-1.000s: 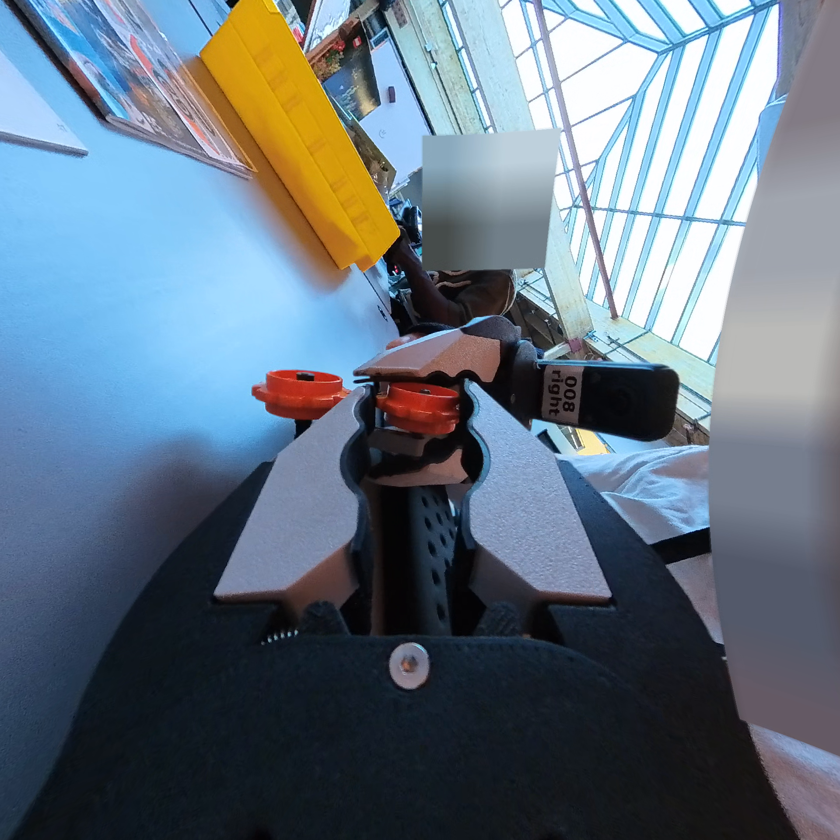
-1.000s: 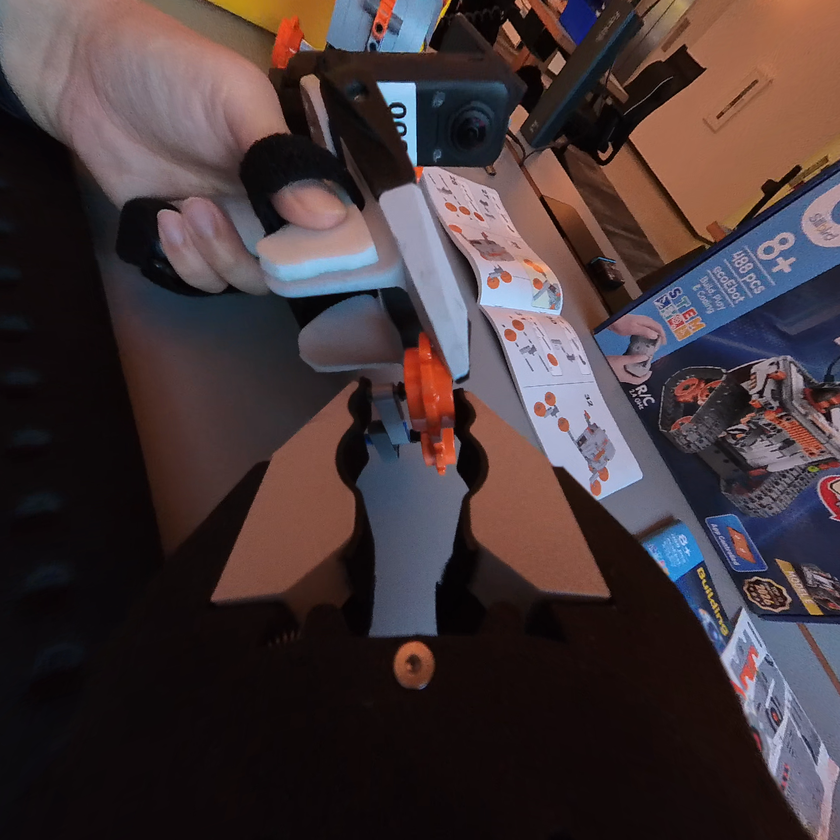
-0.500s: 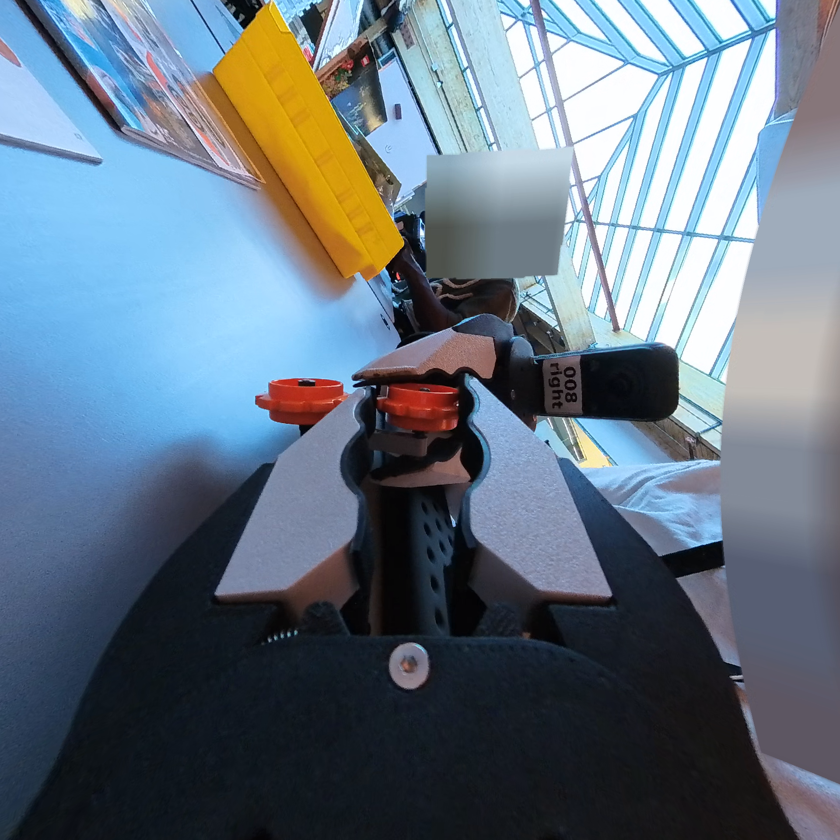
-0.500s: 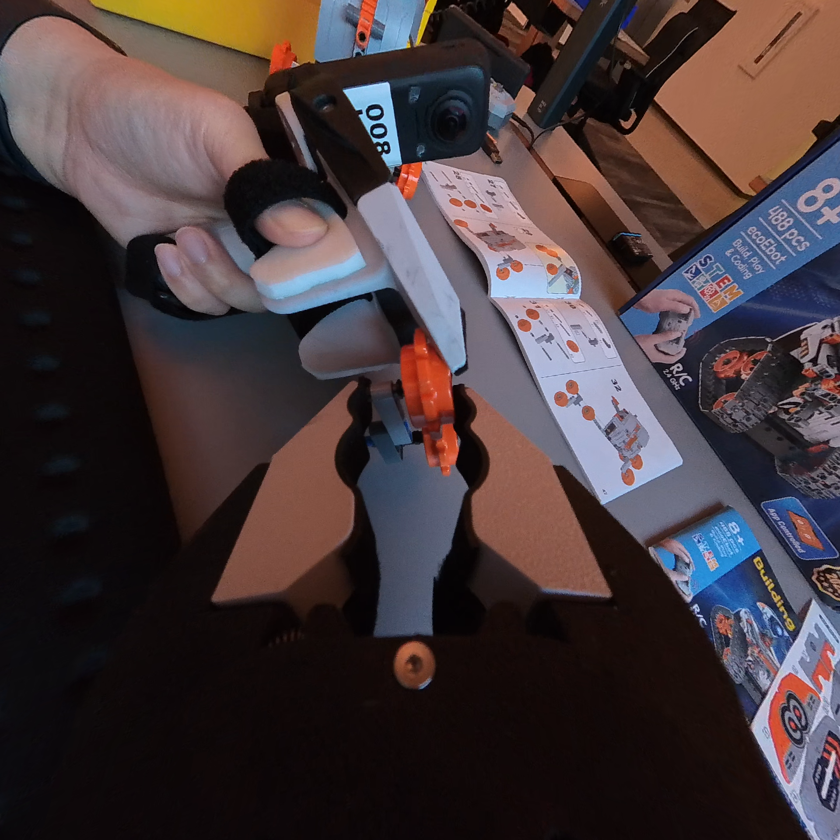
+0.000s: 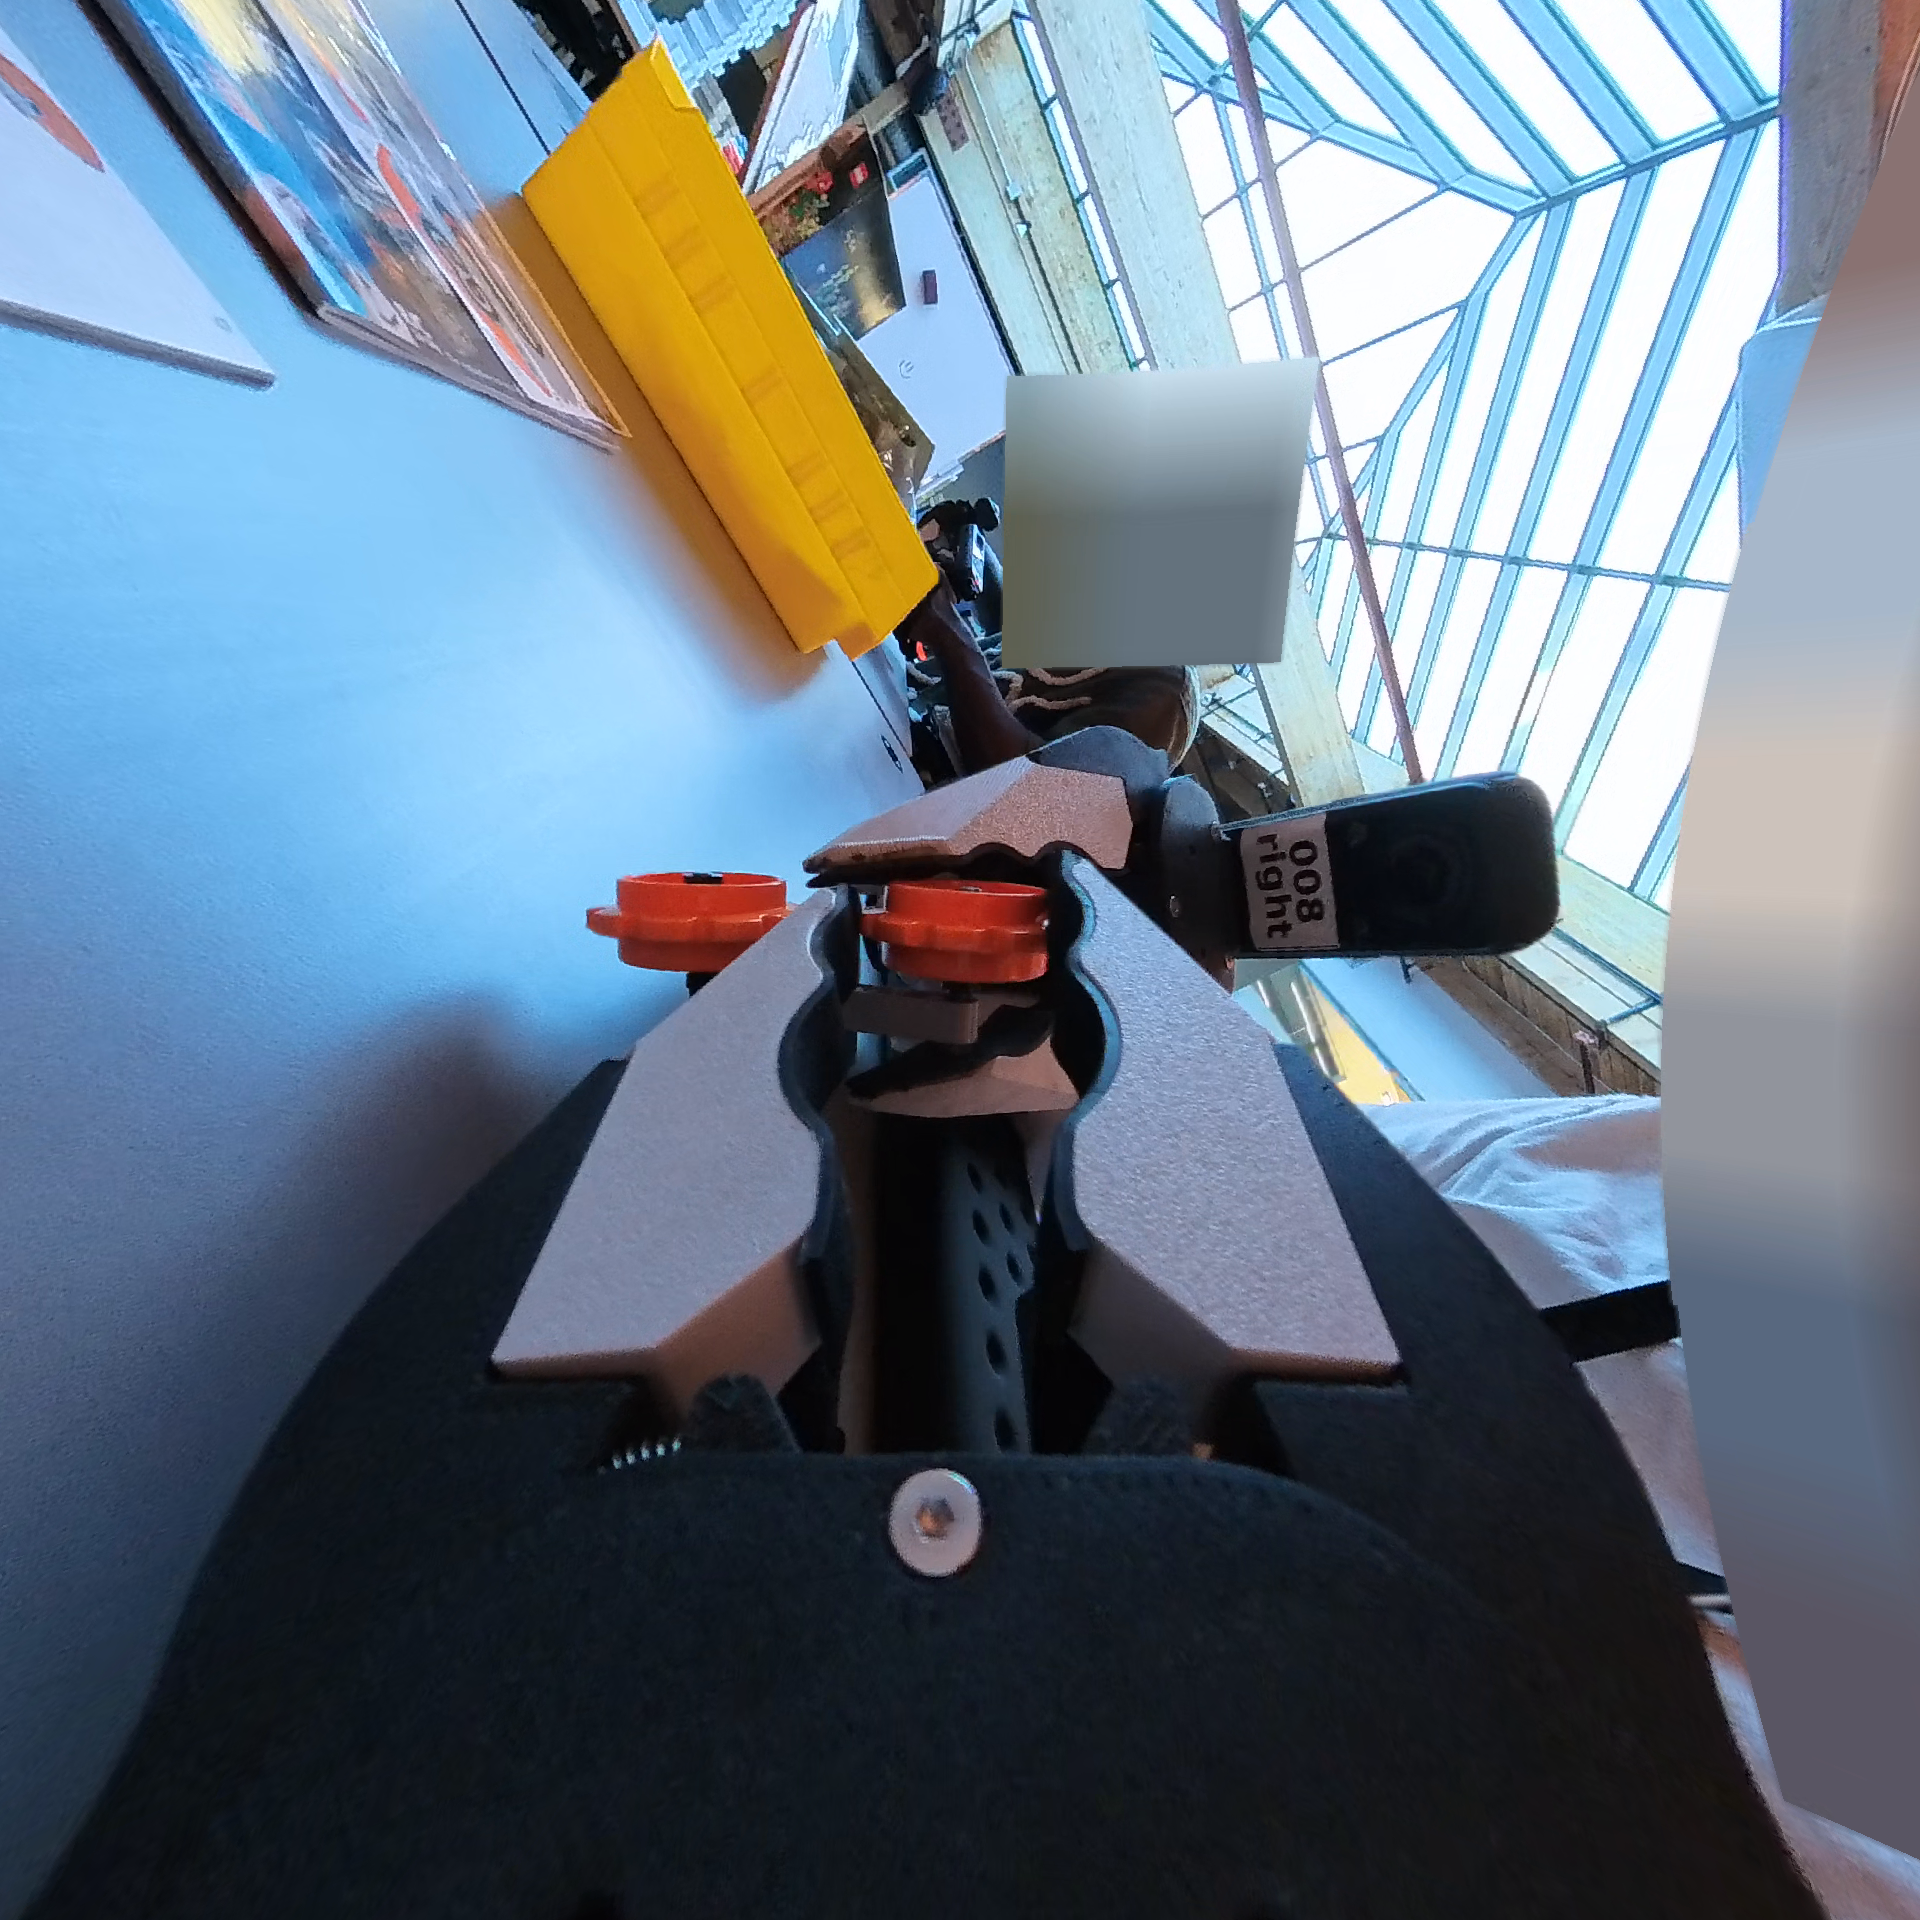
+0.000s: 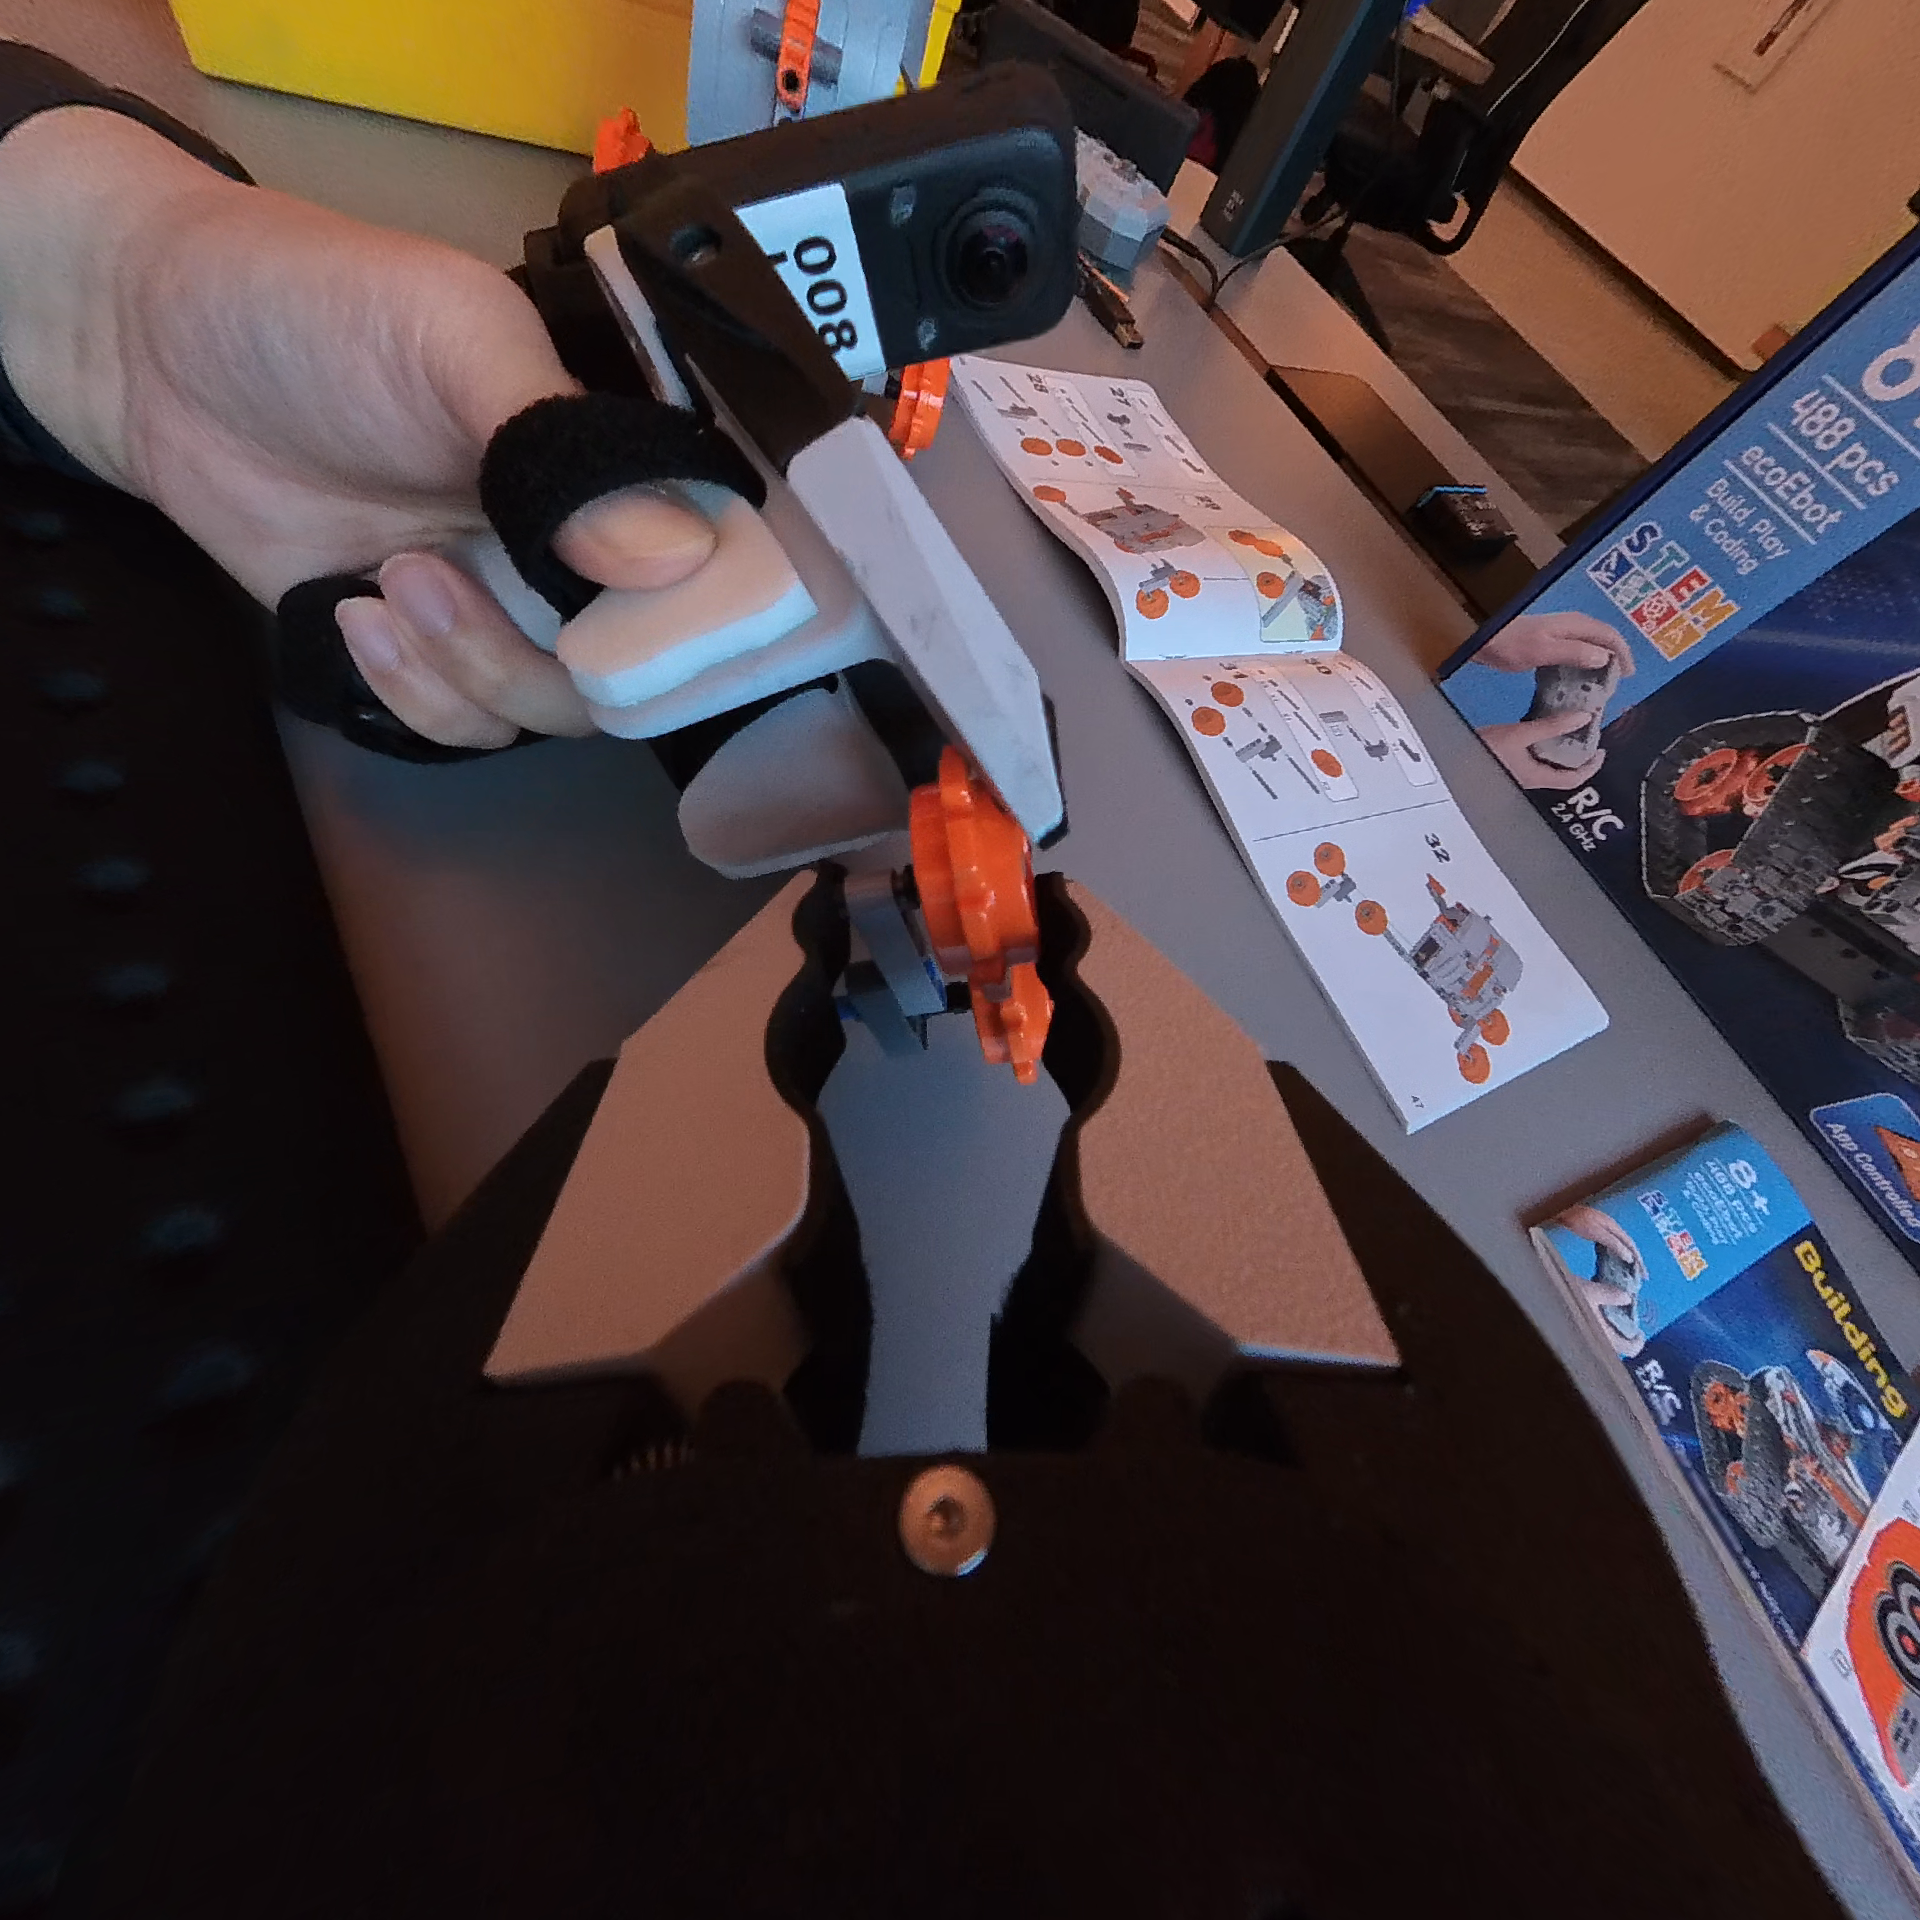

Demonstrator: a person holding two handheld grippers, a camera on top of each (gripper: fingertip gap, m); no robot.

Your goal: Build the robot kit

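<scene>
Both claws pinch one small brick assembly [image 6: 940, 935] of grey beams and orange toothed wheels, held above the grey counter [image 6: 436, 935]. The left claw [image 5: 951, 940] grips one wheel; the right claw [image 6: 935, 971] clamps the grey beam. An open instruction booklet [image 6: 1299, 748] lies beside.

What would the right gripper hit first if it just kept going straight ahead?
The right gripper already closes on the small orange and grey brick assembly. Just beyond it, probably first met, are the left gripper's pale fingers; the exact gap is unclear.
</scene>
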